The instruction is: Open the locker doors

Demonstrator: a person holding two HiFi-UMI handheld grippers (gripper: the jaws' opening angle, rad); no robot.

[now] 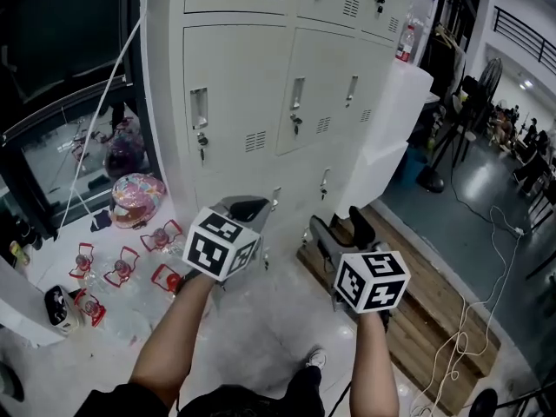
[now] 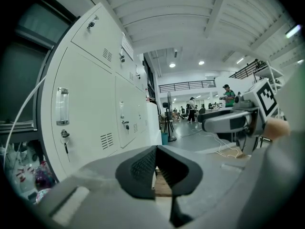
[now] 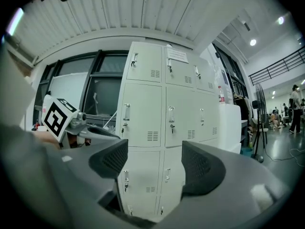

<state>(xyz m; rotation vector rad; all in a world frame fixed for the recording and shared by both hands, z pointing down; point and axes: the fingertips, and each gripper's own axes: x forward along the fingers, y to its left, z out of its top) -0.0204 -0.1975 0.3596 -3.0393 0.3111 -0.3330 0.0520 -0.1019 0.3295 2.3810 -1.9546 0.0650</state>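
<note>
In the head view, the bank of grey lockers (image 1: 261,102) stands straight ahead of you with every door in sight shut, and both tools are well short of it: the left gripper (image 1: 247,207) and the right gripper (image 1: 343,228) hang side by side in front of the bottom row. Close that gap first, and watch the wooden platform (image 1: 417,302) by your right foot. In the left gripper view, the pads are clenched together on nothing, and the lockers run along the left, where a key (image 2: 64,137) hangs under a recessed pull (image 2: 62,106). Open this tool before you ask it to grasp anything. In the right gripper view, the jaws are spread wide and empty, and a bottom-row handle (image 3: 126,177) shows in the gap between them. This tool looks the readier one, so take it in level, set one pad behind the pull, then swing the door along its hinge arc. If the door resists, it is probably locked, so turn the key first.
</note>
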